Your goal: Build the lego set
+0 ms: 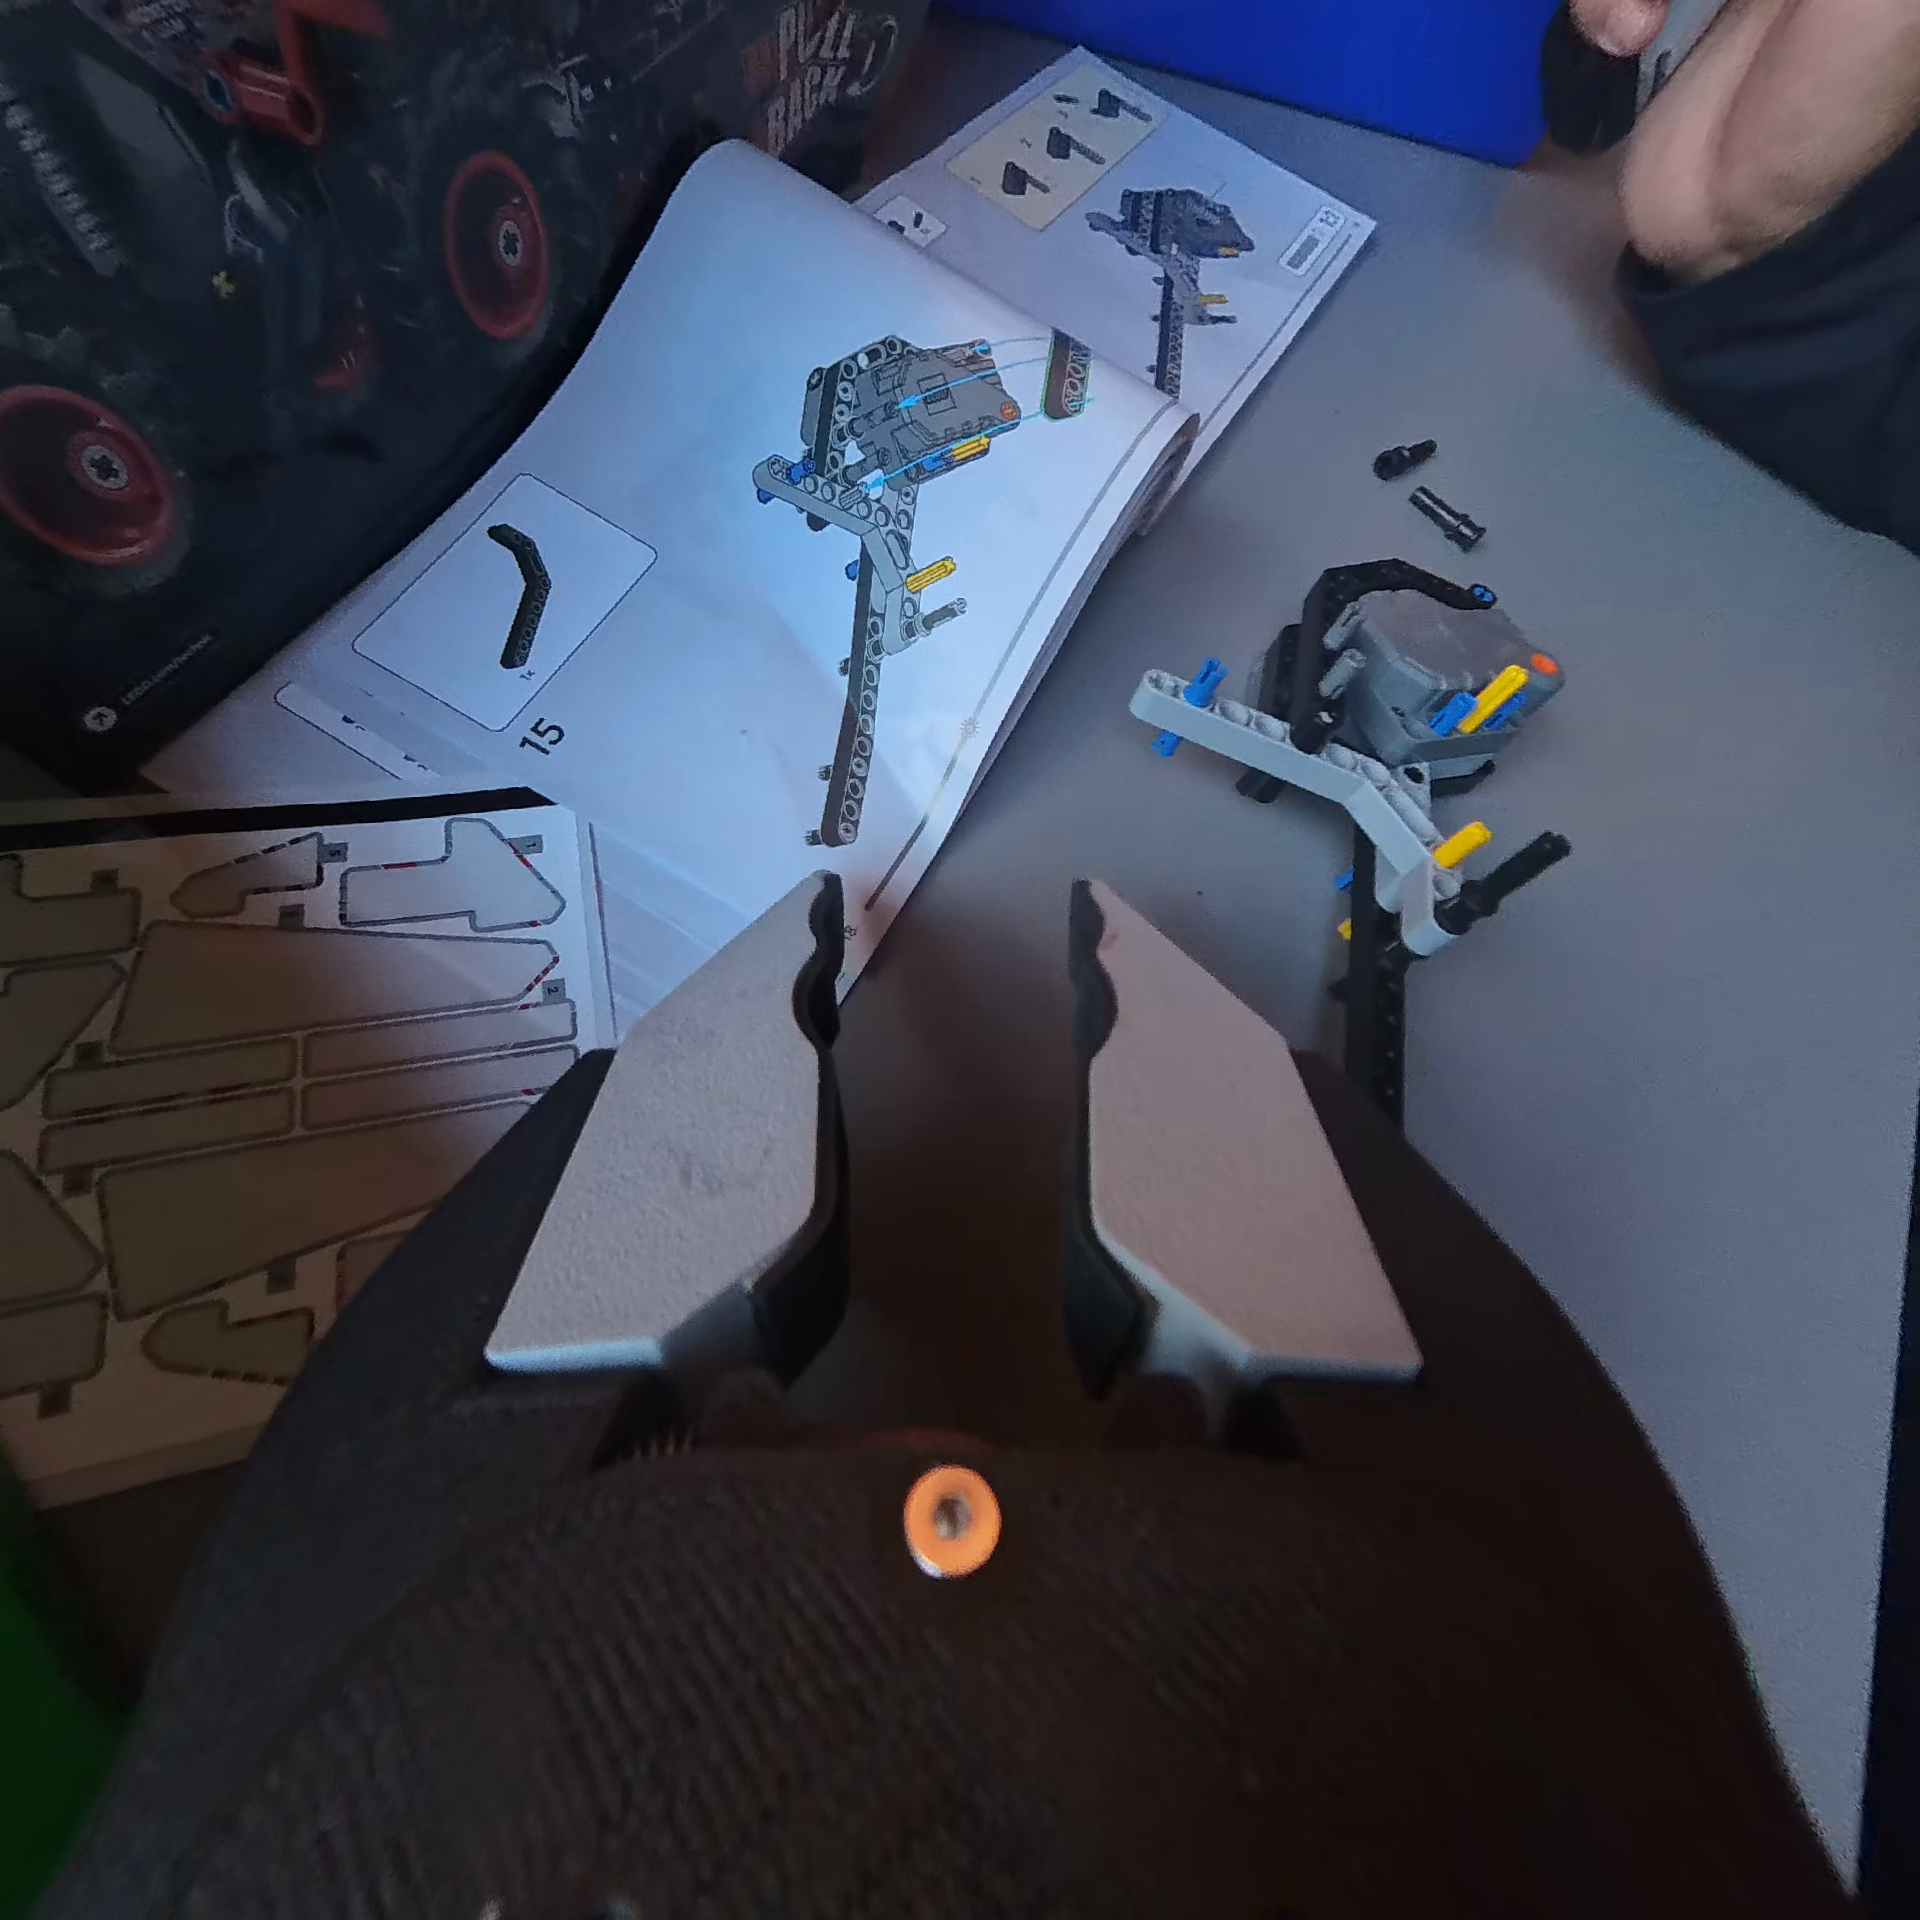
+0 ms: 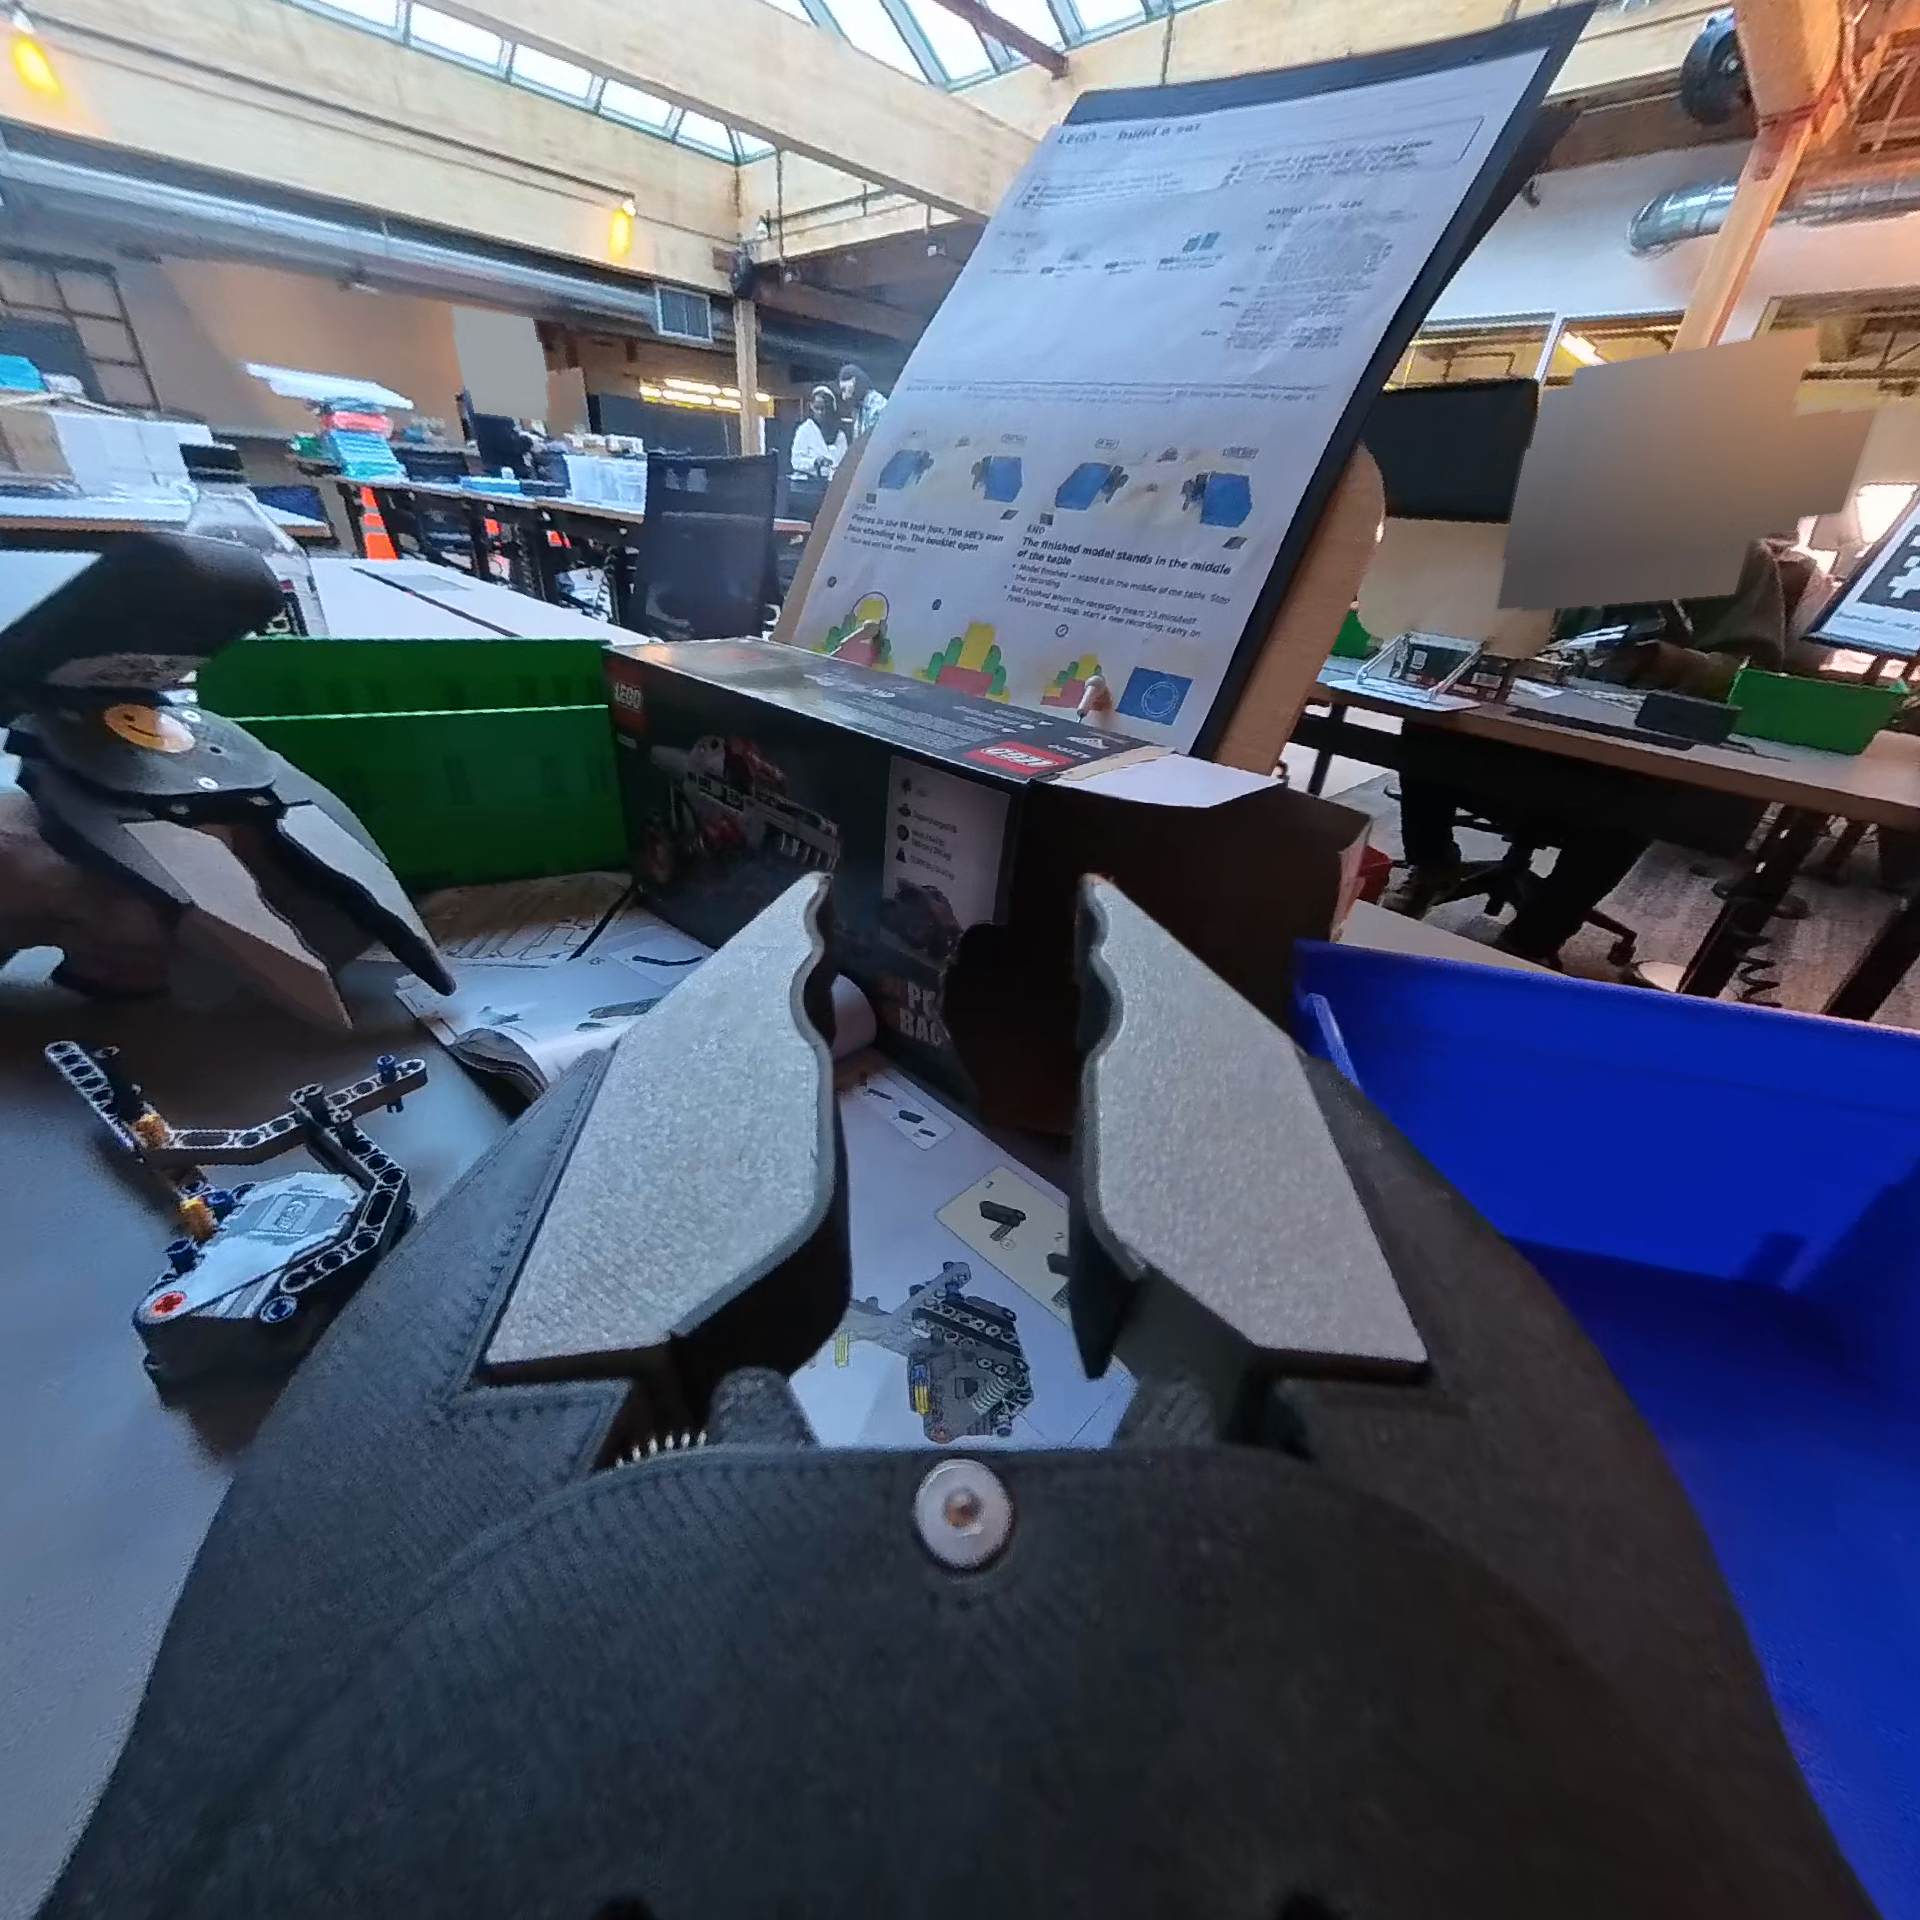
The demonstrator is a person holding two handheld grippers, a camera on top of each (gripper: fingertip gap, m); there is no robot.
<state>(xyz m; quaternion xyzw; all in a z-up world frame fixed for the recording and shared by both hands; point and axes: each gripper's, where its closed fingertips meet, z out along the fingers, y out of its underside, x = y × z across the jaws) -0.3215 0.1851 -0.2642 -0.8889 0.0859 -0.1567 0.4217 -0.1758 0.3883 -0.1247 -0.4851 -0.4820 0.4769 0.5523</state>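
Grey table (image 1: 1662, 1143) bears a part-built model (image 1: 1371, 727), the landmark here. 2 black pins (image 1: 1429, 494) lie just beyond the model; an open booklet (image 1: 790, 540) lies beside it. Left gripper (image 1: 951, 904): jaws parted, empty, near the model. Right gripper (image 2: 954, 904): jaws parted, empty, raised over the booklet, apart from the model. Blue bin (image 2: 1662, 1195) stands farther off.

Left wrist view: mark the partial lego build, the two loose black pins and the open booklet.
partial lego build (image 1: 1361, 727), left wrist view, on its grey angled beam.
loose black pins (image 1: 1446, 517), left wrist view, on the shaft of the nearer pin.
open booklet (image 1: 727, 343), left wrist view, on the bare upper part of the left page.
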